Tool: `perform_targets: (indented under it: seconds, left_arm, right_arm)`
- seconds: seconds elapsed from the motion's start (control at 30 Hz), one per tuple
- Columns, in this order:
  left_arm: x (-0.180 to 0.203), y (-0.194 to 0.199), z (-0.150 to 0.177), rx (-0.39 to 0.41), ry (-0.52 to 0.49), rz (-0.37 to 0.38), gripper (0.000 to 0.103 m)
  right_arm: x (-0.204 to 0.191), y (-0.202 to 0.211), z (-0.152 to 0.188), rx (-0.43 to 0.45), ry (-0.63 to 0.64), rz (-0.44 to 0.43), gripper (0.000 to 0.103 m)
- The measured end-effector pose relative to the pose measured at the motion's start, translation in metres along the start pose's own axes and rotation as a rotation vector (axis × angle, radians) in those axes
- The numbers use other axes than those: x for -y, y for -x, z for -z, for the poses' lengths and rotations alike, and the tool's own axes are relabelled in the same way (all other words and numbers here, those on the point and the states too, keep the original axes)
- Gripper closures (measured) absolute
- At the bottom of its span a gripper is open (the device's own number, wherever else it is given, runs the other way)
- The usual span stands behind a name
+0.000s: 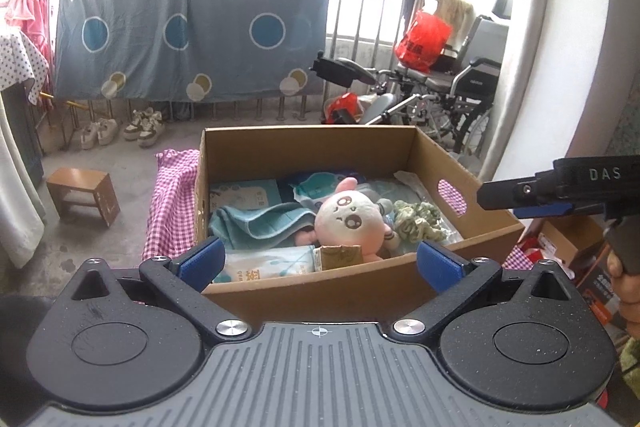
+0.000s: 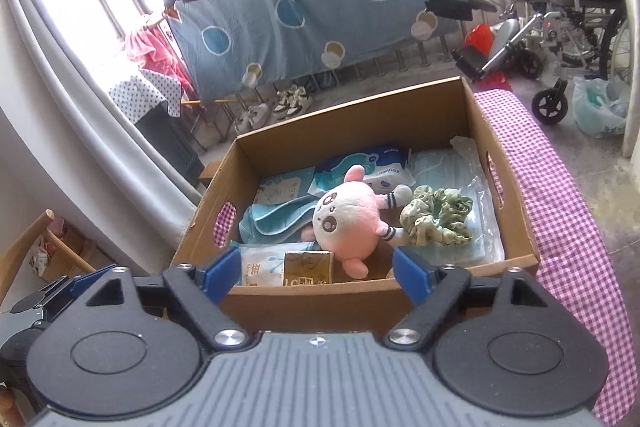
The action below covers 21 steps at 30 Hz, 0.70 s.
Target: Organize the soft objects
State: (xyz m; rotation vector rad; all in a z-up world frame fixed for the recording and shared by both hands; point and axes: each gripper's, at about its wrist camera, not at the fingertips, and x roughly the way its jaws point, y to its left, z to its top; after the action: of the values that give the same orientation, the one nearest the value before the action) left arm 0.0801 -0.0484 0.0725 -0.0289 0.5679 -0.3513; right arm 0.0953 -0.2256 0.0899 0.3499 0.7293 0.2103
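Inside the box, pink plush lies diagonally, ear toward far wall; both grippers spread wide, empty.

"DAS" stands in pale letters on the right tool, at the right of the cardboard box.

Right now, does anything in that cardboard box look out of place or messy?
Nothing is spilled or damaged. The pink plush toy lies tipped on its side across the blue towel and packets, and the green scrunchie sits loose on the face mask pack. Everything is inside the cardboard box.
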Motion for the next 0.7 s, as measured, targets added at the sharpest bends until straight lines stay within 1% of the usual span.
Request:
perform_targets:
  seconds: [0.07, 0.13, 0.23, 0.37, 0.43, 0.57, 0.7]
  left_arm:
    - [0.005, 0.004, -0.001, 0.005, -0.007, -0.032, 0.000]
    - [0.011, 0.006, -0.002, 0.007, -0.024, -0.086, 0.000]
    - [0.020, 0.010, -0.002, 0.016, -0.062, -0.137, 0.000]
    - [0.027, 0.015, -0.001, 0.007, -0.086, -0.119, 0.000]
    - [0.030, 0.019, 0.000, 0.019, -0.084, -0.115, 0.000]
    - [0.033, 0.027, -0.001, 0.054, -0.095, -0.142, 0.000]
    - [0.032, 0.031, -0.002, 0.059, -0.051, -0.135, 0.000]
  right_arm:
    - [-0.005, 0.011, 0.009, 0.043, 0.007, 0.016, 0.003]
    - [-0.013, 0.021, 0.016, 0.084, 0.030, 0.030, 0.000]
    - [-0.021, 0.032, 0.022, 0.127, 0.063, 0.053, 0.000]
    - [-0.028, 0.044, 0.024, 0.166, 0.096, 0.070, 0.000]
    - [-0.029, 0.049, 0.026, 0.185, 0.094, 0.061, 0.000]
    - [-0.029, 0.060, 0.030, 0.222, 0.084, 0.036, 0.000]
    - [-0.029, 0.066, 0.035, 0.237, 0.081, 0.028, 0.000]
